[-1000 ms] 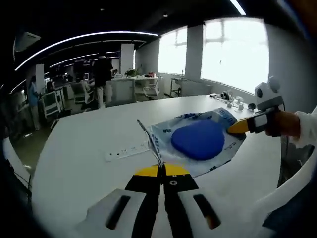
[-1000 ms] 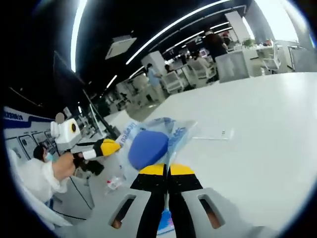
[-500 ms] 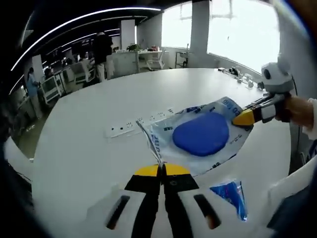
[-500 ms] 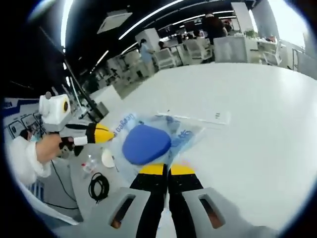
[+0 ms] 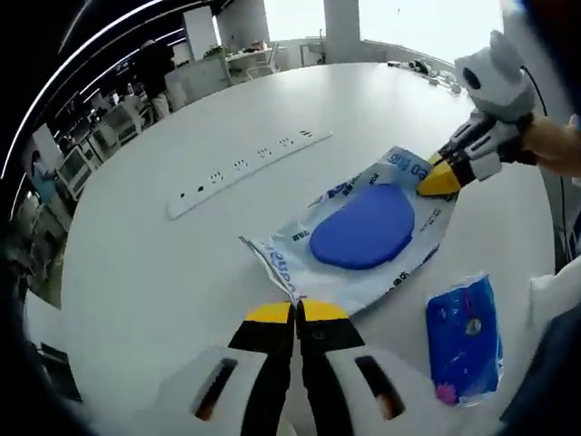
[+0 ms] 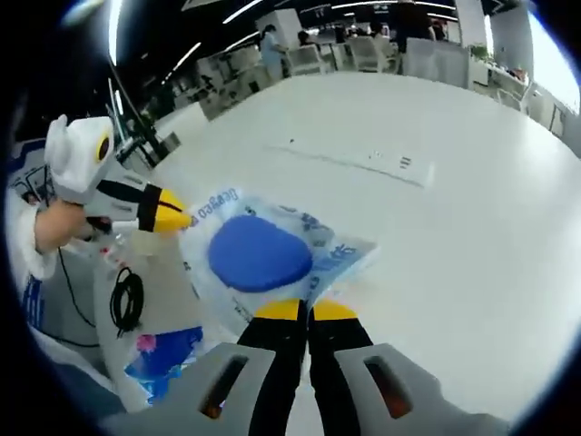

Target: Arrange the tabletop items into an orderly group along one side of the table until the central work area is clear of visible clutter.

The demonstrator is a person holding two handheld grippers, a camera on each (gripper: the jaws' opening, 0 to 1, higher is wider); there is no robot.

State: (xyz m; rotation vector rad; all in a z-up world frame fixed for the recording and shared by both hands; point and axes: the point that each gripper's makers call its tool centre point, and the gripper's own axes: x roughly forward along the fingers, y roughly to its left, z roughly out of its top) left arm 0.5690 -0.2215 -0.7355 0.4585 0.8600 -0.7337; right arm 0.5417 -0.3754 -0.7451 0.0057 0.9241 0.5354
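Clear plastic bag with a blue oval pad (image 5: pixel 363 229), pinched by left gripper (image 5: pixel 296 309) and right gripper (image 6: pixel 307 307); uneven pulling risks tearing.

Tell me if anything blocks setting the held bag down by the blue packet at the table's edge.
Nothing visible does. Both grippers, left and right, pinch the clear bag at opposite ends; bare table lies between it and the blue packet.
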